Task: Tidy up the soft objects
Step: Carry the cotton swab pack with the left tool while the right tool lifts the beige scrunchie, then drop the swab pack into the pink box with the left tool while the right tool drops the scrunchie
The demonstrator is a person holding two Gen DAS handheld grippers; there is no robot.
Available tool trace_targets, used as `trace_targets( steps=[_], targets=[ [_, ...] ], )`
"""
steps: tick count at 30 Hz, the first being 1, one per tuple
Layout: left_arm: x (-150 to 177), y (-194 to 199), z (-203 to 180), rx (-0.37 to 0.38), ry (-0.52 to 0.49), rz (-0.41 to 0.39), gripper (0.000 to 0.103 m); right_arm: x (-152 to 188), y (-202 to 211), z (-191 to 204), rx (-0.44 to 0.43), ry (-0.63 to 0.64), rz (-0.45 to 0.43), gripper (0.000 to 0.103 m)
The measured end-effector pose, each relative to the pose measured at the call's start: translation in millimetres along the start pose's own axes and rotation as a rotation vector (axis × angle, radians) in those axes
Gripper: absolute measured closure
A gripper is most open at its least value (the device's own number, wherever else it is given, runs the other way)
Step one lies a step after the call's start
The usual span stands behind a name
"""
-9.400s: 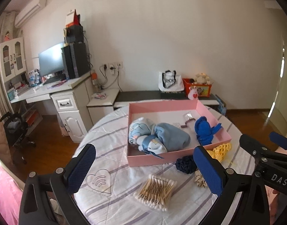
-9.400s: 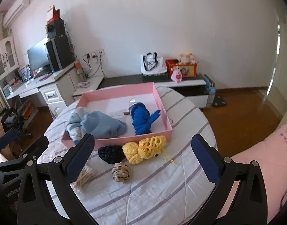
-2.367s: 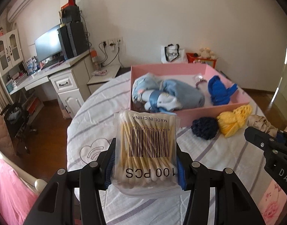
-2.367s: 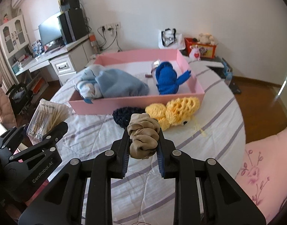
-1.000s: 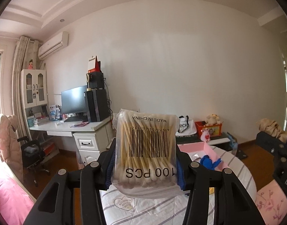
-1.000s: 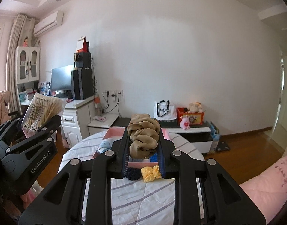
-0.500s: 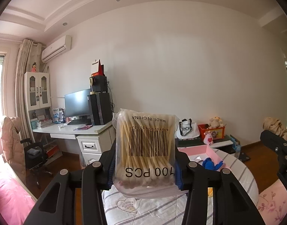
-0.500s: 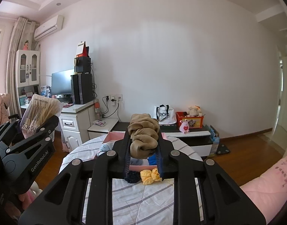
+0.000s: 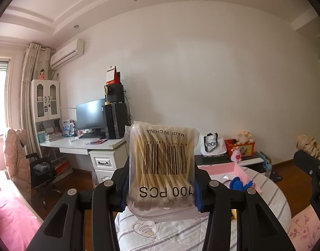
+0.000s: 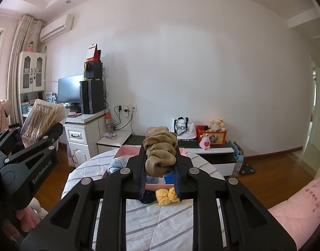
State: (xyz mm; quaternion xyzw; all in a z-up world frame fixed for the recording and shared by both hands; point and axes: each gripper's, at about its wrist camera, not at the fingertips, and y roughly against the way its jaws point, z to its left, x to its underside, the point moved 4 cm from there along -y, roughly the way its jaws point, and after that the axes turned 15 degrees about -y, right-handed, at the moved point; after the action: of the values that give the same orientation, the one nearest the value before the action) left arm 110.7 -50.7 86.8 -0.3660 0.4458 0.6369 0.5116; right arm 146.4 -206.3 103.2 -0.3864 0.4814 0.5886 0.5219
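Between right claw (image 10: 160,179) pads: scrunchie (image 10: 160,151)

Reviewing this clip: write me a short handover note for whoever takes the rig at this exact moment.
Left gripper: shut on the bag of cotton swabs, held up in the air.
Right gripper: shut on the tan scrunchie, also lifted above the table.
Pink box sits at the table's far side; a light blue soft bundle and a blue knitted item lie inside.
Done: both items picked up.
Left: put both held items into the box, most likely, then the dark knitted piece and the yellow crocheted pieces lying on the cloth in front of the box.
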Motion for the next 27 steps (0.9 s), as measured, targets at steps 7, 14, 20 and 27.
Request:
trace_targets(
  steps=[7,14,20,27],
  targets=[
    [-2.1,-5.1,2.5,0.004,0.005,0.016,0.06,-1.7,-12.2,-0.7,0.017,-0.007,0.016,0.084],
    [-2.9,-21.6,1.8,0.014,0.005,0.039,0.06,1.5,-30.0,2.1,0.02,-0.018,0.055,0.084],
    [-2.0,-43.0,4.2,0.034,0.002,0.078,0.06,5.9,-45.9,3.3,0.029,-0.01,0.089,0.084],
    [3.8,-88.6,3.3,0.078,-0.004,0.165,0.06,21.5,-77.7,5.3,0.041,-0.001,0.168,0.084]
  ],
)
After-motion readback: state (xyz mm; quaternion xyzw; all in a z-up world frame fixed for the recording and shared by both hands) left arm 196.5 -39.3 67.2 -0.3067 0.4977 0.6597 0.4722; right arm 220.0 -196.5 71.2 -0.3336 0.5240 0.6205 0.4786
